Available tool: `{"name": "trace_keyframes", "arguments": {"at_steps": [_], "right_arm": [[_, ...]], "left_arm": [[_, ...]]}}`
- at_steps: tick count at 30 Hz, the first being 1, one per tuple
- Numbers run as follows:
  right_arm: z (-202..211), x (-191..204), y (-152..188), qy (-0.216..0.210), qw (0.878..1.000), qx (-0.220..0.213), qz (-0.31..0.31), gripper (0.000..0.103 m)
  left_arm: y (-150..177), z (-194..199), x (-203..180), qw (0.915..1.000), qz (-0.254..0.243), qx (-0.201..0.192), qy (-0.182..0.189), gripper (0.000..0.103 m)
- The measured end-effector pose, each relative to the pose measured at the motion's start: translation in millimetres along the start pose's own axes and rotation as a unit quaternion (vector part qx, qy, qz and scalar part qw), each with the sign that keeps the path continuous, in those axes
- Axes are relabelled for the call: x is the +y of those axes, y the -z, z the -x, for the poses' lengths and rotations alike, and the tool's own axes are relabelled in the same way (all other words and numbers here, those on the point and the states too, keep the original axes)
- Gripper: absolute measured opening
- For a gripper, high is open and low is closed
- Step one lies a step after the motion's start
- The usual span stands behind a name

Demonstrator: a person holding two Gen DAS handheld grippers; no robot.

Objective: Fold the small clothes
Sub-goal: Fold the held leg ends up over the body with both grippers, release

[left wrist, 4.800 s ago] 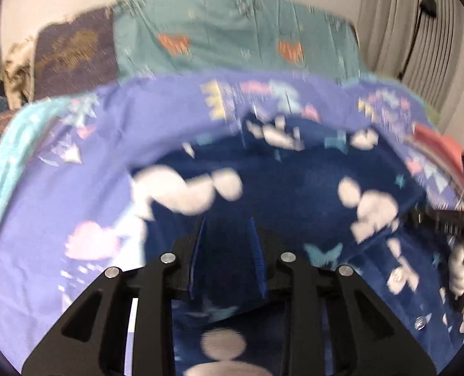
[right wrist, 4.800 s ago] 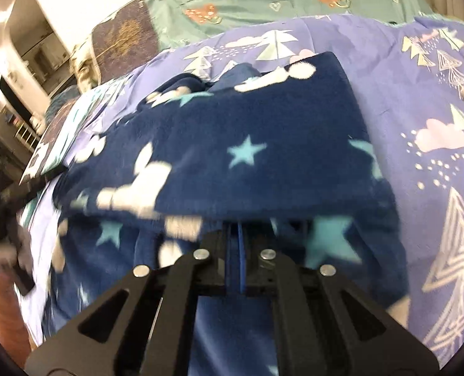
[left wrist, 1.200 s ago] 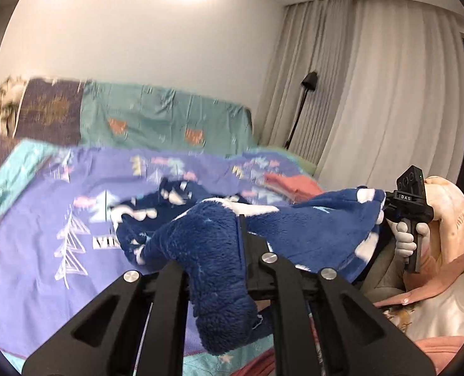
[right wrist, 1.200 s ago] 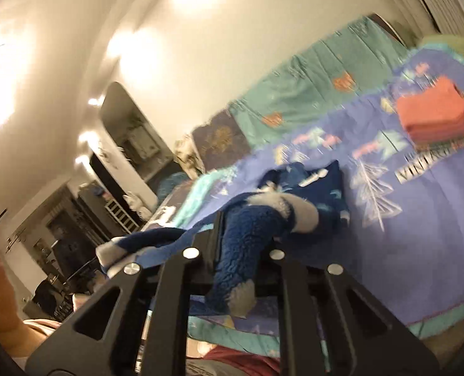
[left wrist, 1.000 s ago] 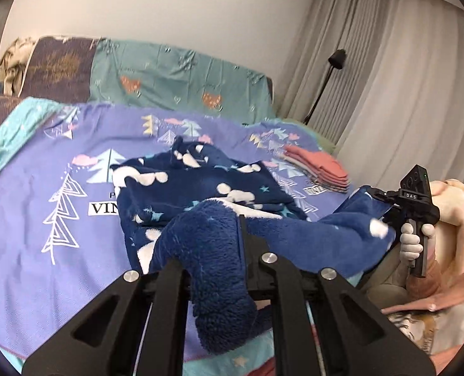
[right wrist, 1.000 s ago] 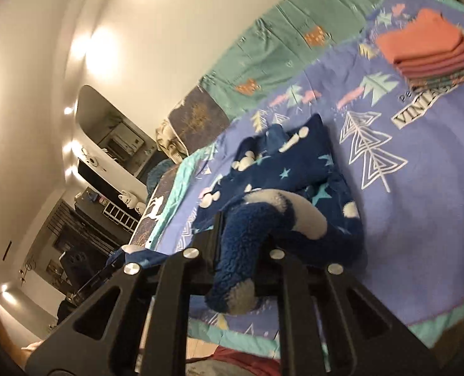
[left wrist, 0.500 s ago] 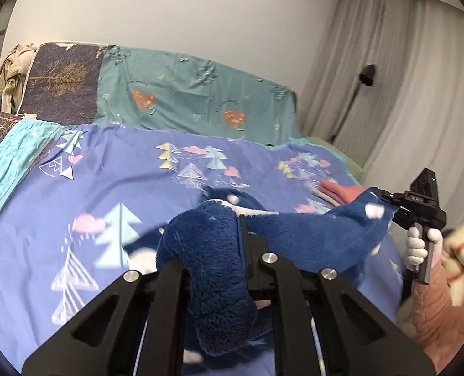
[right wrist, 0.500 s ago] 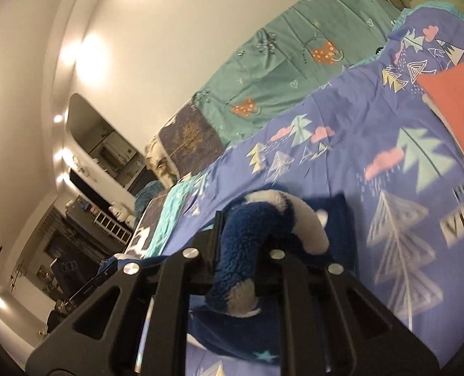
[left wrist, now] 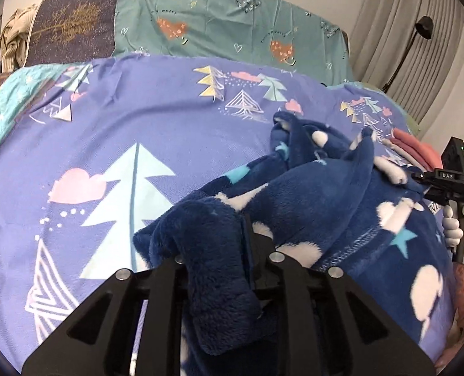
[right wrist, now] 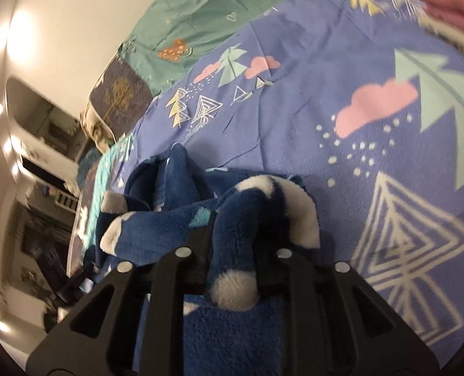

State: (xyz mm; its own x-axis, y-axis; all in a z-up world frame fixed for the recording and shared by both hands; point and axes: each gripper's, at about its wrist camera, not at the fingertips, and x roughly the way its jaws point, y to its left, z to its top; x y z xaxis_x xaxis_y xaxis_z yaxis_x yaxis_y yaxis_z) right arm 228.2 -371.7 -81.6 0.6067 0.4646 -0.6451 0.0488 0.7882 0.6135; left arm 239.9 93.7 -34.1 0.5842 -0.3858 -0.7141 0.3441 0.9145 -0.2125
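A dark blue fleece garment (left wrist: 325,200) with white blobs and teal stars lies stretched across the purple bedspread (left wrist: 138,125). My left gripper (left wrist: 219,228) holds one bunched corner low over the bed; its jaws are opening, and fleece still fills the gap. My right gripper (right wrist: 238,219) holds the other corner of the garment (right wrist: 169,219), a white-edged fold; its jaws are opening too, with fabric between them. In the left wrist view a hand holds the right gripper (left wrist: 451,185) at the garment's far right end.
A stack of folded orange-pink clothes (left wrist: 413,147) sits on the bed's right side, also in the right wrist view (right wrist: 445,3). Teal and brown pillows (left wrist: 232,25) line the back. A floor lamp (left wrist: 419,28) and curtains stand at the right.
Both grippers carried the garment forward and down from in front of the person. It now lies on the bedspread. The jaws stand slightly wider than before.
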Motion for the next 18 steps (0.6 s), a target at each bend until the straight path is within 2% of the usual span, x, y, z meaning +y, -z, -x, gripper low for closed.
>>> {"name": "trace_keyframes", "arguments": {"at_steps": [2,4,6,7,8,10,12,14,18], "right_arm": [[10.0,8.5,0.8,0.01,1.0,0.001,0.017,0.039],[26.1,18.7,-0.9,0.023,0.999,-0.023,0.033,0.048],[38.0,26.1,-6.0,0.042,0.997,-0.051,0.048,0.048],[44.5,31.0,-8.2,0.05,0.995,-0.065,0.054,0.049],[52.4,38.6,-10.3,0.054,0.993,-0.081,0.064,0.05],[56.2,49.6,-13.8,0.045,0.992,-0.088,0.082,0.05],[52.2,59.8,-16.9,0.038,0.991,-0.08,0.1,0.05],[42.4,67.6,-18.8,0.037,0.991,-0.067,0.113,0.051],[31.2,74.3,-19.8,0.03,0.99,-0.056,0.13,0.051]], "left_arm": [[-3.8,14.7,-4.8,0.9999,-0.01,-0.007,-0.003,0.021],[-12.2,26.4,-11.7,0.9996,-0.017,-0.023,-0.006,0.022],[-18.6,39.7,-21.0,0.9988,-0.03,-0.038,-0.012,0.023],[-23.0,45.8,-27.5,0.9981,-0.04,-0.044,-0.013,0.028],[-25.7,50.4,-33.8,0.9974,-0.051,-0.049,-0.015,0.034],[-26.8,60.1,-45.9,0.9948,-0.075,-0.06,-0.034,0.07],[-23.8,63.7,-52.1,0.9926,-0.094,-0.057,-0.052,0.072],[-19.8,63.8,-47.7,0.9941,-0.084,-0.042,-0.054,0.072],[-16.8,63.3,-30.0,0.9939,-0.075,-0.043,-0.069,0.072]]}}
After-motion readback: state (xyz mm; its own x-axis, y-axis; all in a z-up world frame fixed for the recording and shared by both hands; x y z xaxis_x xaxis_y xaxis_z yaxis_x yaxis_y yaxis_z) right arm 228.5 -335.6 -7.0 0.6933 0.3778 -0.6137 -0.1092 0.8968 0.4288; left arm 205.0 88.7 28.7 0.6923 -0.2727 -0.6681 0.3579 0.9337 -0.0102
